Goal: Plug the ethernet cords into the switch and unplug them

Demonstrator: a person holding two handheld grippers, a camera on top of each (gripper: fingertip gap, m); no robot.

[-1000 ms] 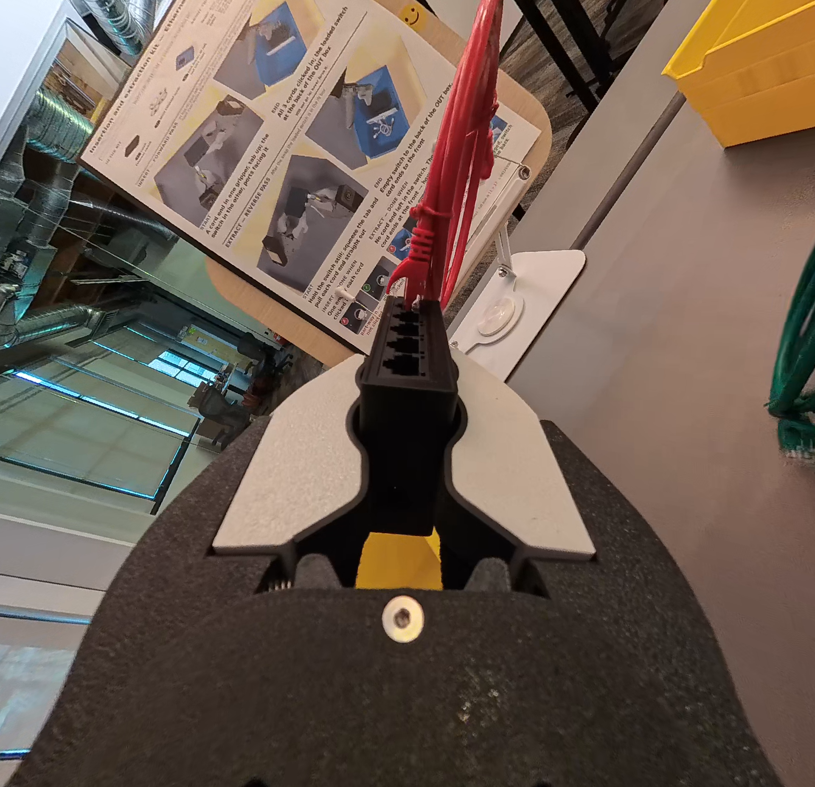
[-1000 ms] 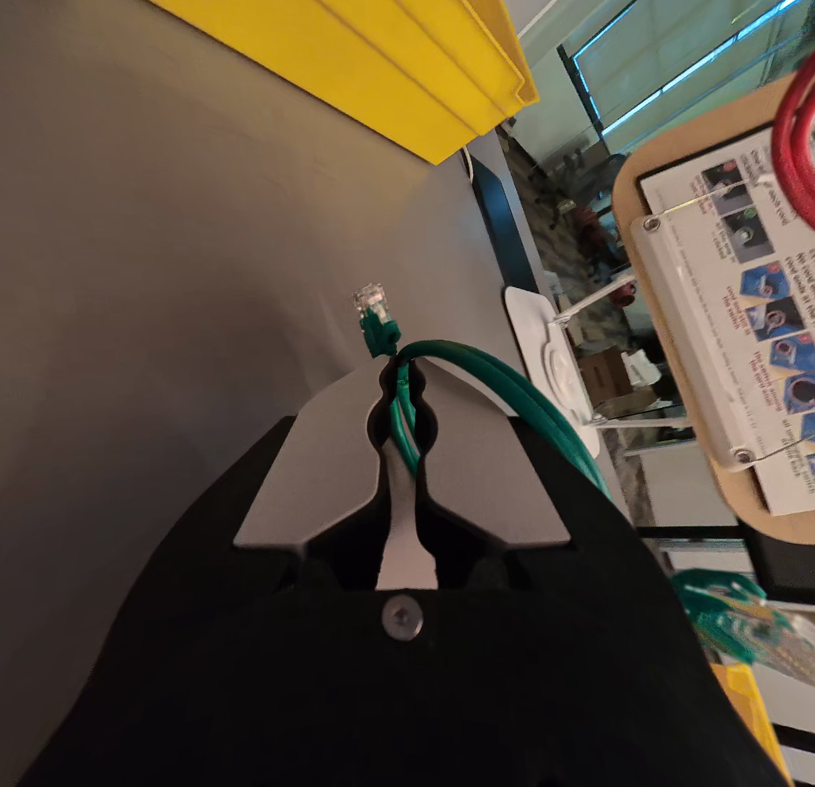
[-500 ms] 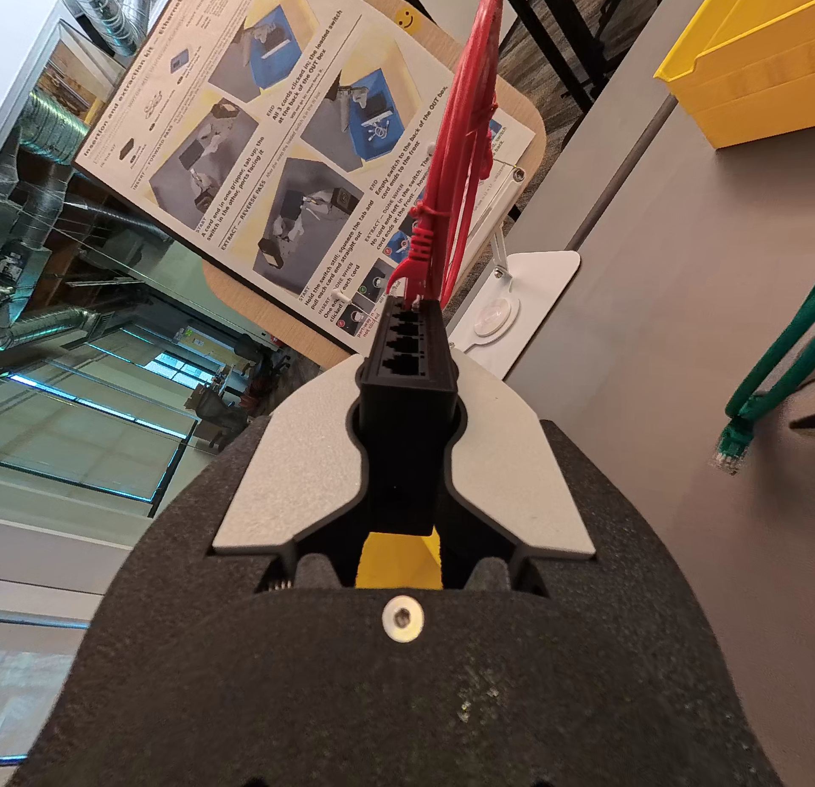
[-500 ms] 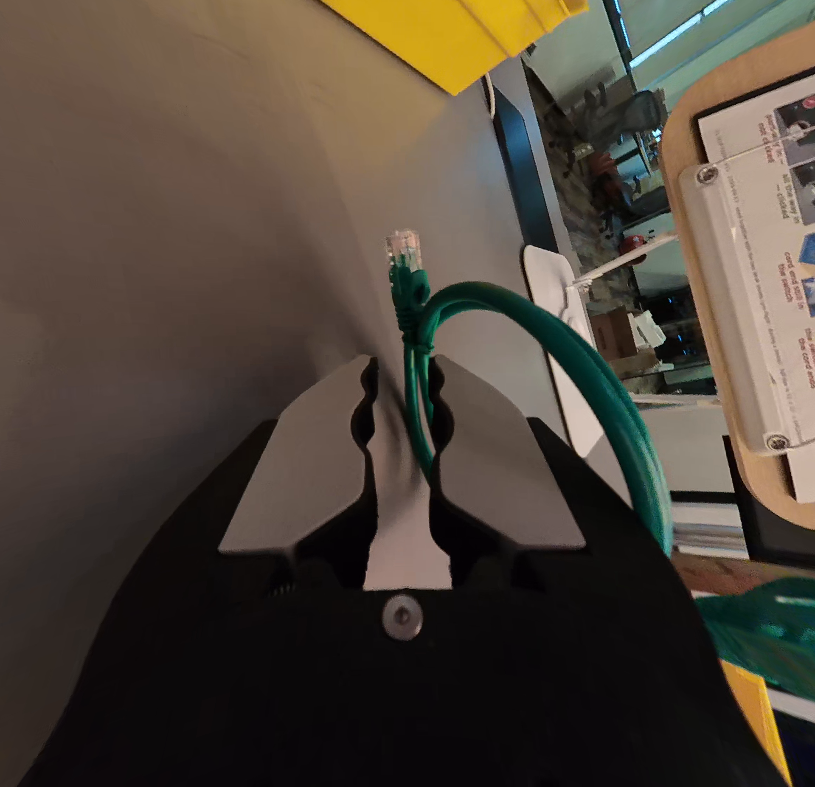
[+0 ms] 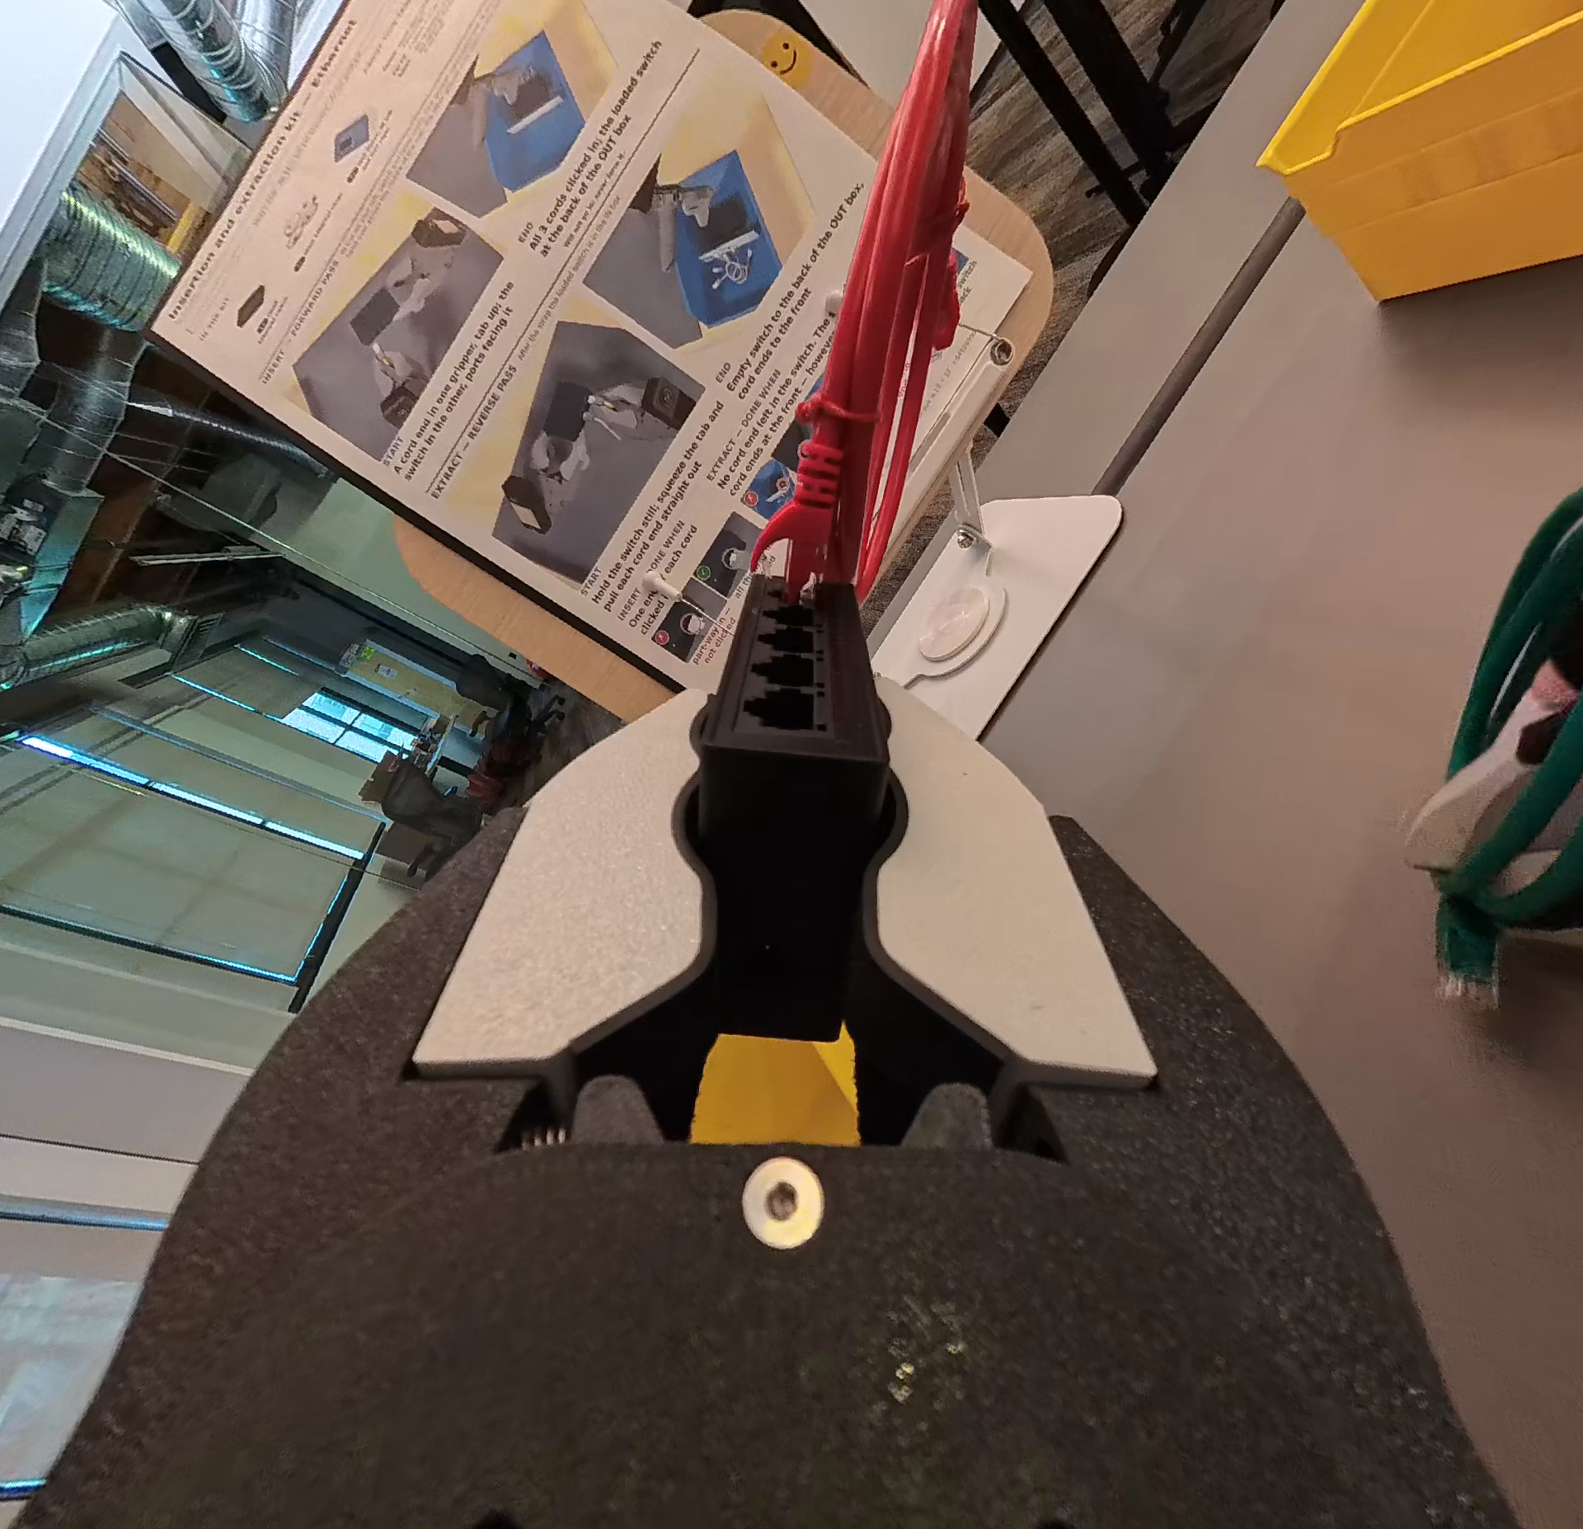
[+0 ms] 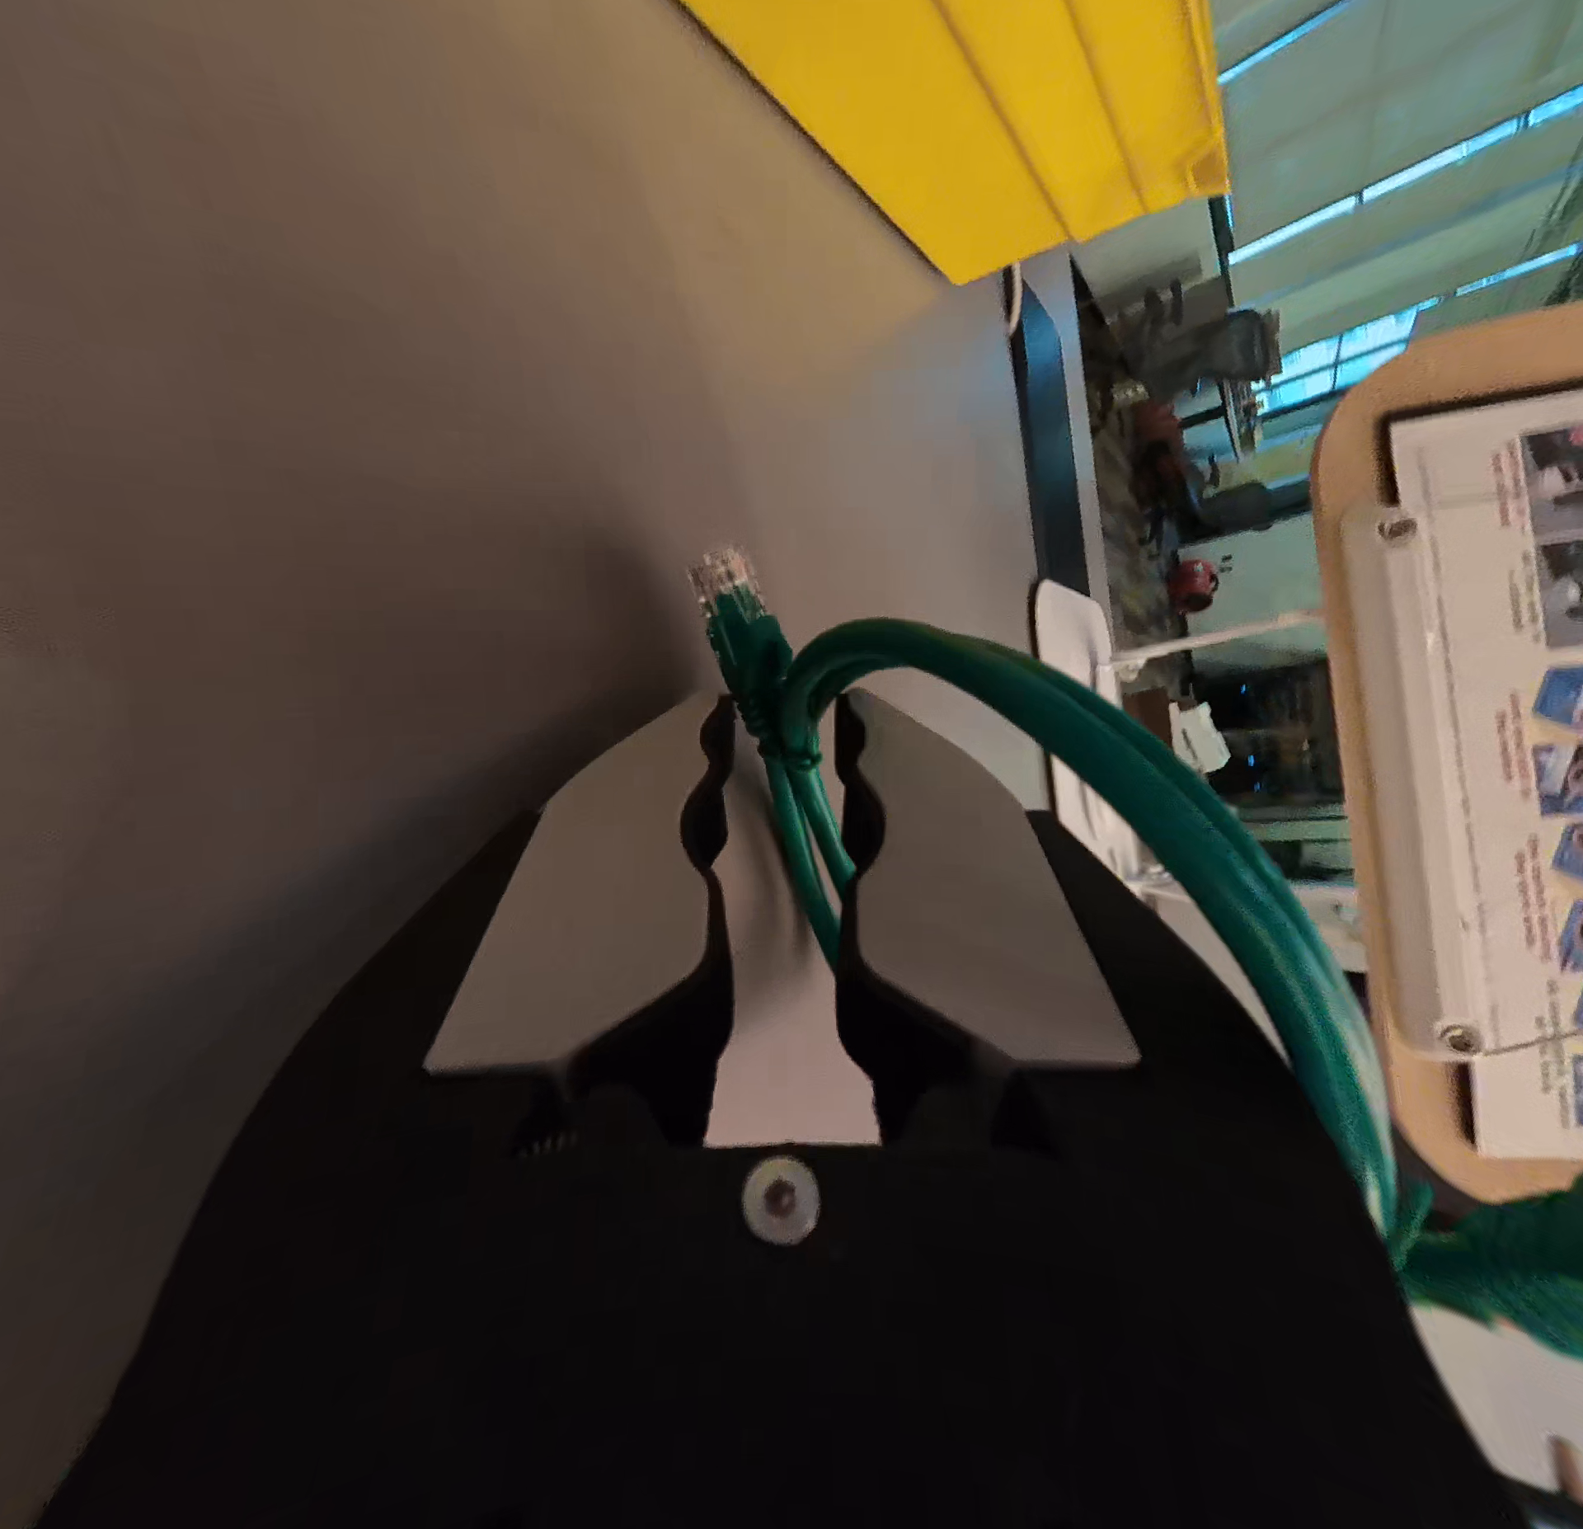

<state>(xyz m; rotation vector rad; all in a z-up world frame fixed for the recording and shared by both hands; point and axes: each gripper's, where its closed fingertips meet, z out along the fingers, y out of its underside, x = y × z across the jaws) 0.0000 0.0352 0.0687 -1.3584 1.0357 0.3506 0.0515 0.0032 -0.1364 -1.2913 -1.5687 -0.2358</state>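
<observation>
L gripper (image 5: 792, 768): its pale grey fingers (image 5: 600, 879) are clamped on a small black plastic ethernet switch (image 5: 792, 789), held off the grey counter (image 5: 1242, 545) w/ the port row facing up toward the camera. A coiled red ethernet cord (image 5: 908, 305) is plugged into the farthest port; the three nearer ports are empty. Behind the switch, at the counter's far edge, a laminated instruction sheet on a rounded wooden board (image 5: 548, 288) leans on a white stand base (image 5: 1019, 580). A yellow plastic bin (image 5: 1456, 143) sits at the counter's far right corner.

R gripper (image 6: 784, 717) shows at the right edge of the left wrist view, blurred, w/ loops of a green ethernet cord (image 6: 1071, 725) hanging round it. In the right wrist view its fingers (image 6: 591, 888) stand parted. The cord's two strands run through the gap, against the right finger; can't tell if they're actually pinched. The clear plug (image 6: 724, 575) w/ green boot sticks out past the fingertips, pointing up over bare counter. The rest of the cord arcs right and down past the gripper body.
</observation>
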